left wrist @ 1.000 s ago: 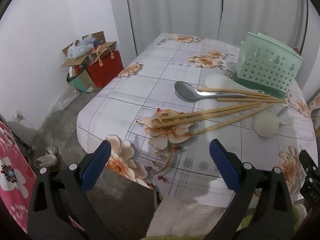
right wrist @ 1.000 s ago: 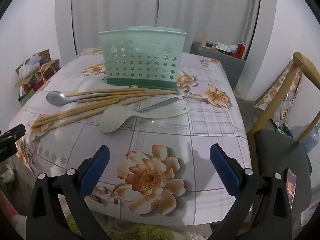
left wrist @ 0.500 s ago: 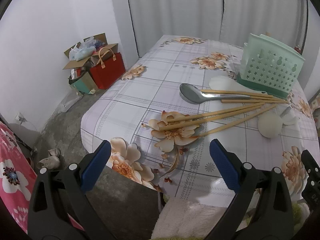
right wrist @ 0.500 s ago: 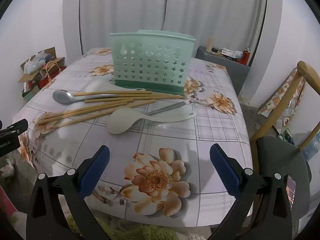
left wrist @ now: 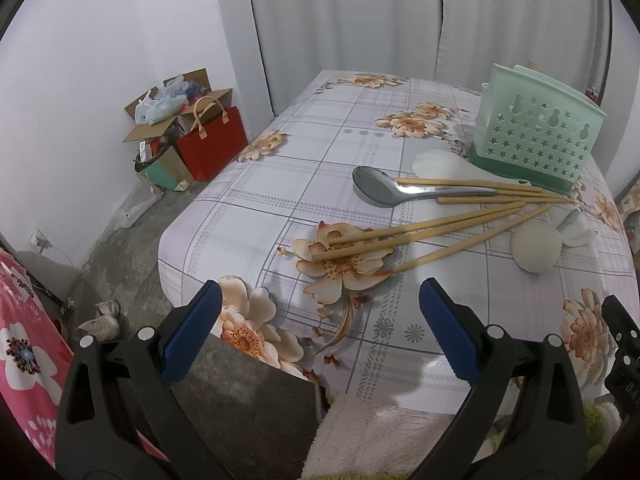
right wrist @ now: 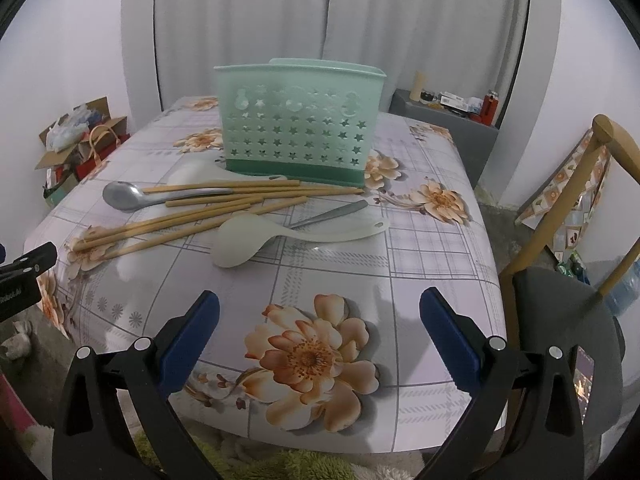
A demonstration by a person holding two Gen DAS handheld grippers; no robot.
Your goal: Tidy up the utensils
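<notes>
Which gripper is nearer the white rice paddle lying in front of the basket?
The right gripper, judging by both views: the paddle lies just ahead of its open jaws. The left gripper sits toward the chopstick tips, paddle off to its right.

The left claw [right wrist: 24, 276] body bears small white lettering, roughly "RobotAI", barely legible.

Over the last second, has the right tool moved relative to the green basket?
Yes. The right tool has drawn closer to the green basket, which now looks larger and nearer the view's centre; the table layout is unchanged.
</notes>
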